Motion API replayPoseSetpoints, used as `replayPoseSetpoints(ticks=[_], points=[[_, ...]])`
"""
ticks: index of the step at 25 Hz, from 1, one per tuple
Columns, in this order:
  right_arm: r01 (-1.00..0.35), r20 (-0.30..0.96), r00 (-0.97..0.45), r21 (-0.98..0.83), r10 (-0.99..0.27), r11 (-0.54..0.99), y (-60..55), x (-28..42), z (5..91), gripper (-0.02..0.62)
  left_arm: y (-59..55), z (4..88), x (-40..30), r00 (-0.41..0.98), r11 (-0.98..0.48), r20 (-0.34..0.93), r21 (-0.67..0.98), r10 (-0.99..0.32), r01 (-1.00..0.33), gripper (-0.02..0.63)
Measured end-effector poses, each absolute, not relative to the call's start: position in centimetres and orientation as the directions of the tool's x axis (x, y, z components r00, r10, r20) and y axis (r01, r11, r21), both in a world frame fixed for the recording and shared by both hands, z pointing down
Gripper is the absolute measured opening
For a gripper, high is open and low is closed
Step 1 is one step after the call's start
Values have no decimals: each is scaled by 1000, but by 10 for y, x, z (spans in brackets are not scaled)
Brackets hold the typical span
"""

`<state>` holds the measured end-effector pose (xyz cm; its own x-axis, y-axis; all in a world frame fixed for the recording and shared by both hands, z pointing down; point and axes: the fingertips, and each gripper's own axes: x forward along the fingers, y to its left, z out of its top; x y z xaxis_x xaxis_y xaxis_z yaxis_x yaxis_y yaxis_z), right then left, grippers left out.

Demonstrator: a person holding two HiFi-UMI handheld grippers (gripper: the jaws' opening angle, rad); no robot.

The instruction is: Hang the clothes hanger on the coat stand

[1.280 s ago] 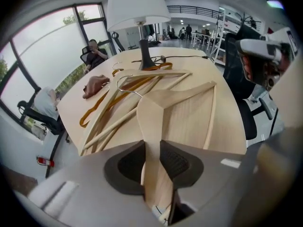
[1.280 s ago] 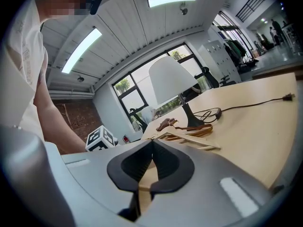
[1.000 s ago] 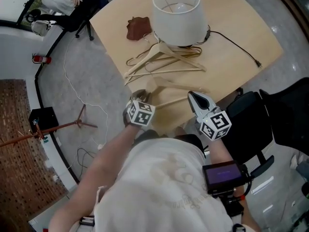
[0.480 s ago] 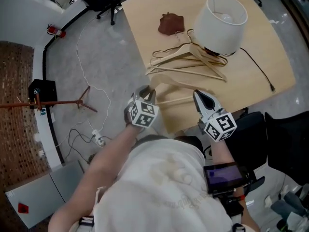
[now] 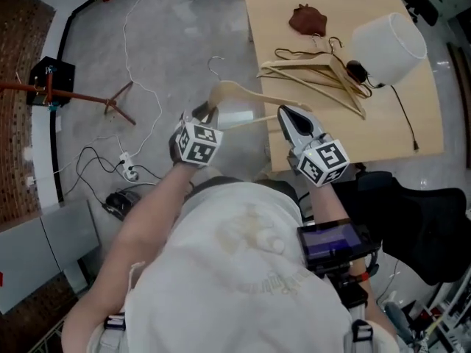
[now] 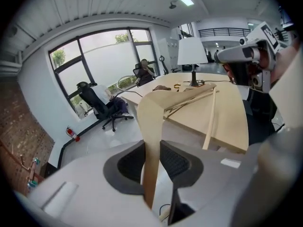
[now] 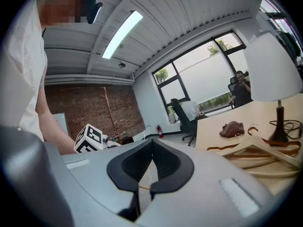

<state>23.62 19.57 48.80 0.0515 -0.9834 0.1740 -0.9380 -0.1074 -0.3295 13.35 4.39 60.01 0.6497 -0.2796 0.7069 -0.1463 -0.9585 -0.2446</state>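
A pale wooden clothes hanger (image 5: 250, 98) with a wire hook (image 5: 215, 65) hangs in the air over the grey floor, left of the table. My left gripper (image 5: 204, 115) is shut on the end of one arm; in the left gripper view the wood (image 6: 151, 150) stands pinched between the pads. My right gripper (image 5: 288, 116) is at the hanger's other end. Its jaws meet at the tips, and a thin wooden bar (image 7: 142, 187) shows in the slit low between them; I cannot tell if it is gripped. The red-brown coat stand (image 5: 110, 105) stands at the far left by the brick wall (image 7: 108, 112).
The wooden table (image 5: 412, 123) at the right bears a white lamp (image 5: 390, 46), several more hangers (image 5: 316, 68) and a brown cloth (image 5: 307, 19). Cables and a power strip (image 5: 125, 169) lie on the floor toward the stand. A black chair (image 5: 419, 226) is behind me at the right.
The view has swung left, away from the table. Both grippers and the hanger have moved from above the table's edge out over the floor, and the coat stand now shows nearer.
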Motion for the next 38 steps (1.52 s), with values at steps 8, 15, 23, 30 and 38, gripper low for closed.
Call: replayPoseSetpoints(ticks=[8,15,23,30,38], points=[[-962,176,-49,-274,-983,-1,98,155,481,14,-44,600,10,625,-916,671,-254,-399,-312,97],[-965,174,-150,-240,-973,106,26,100,468,14,-96,599,-82,568,-860,661,-260,-490,-438,98],[-931,169,-309,-255,-936,261,-50,41,468,14,-136,602,-172,461,-768,671,-265,-581,-583,98],[-885,171,-418,-297,-892,357,-116,16,491,14,-167,616,-205,371,-713,699,-282,-611,-642,98],[-837,126,-507,-309,-852,452,-212,8,484,14,-253,607,-217,279,-645,696,-339,-662,-685,98]])
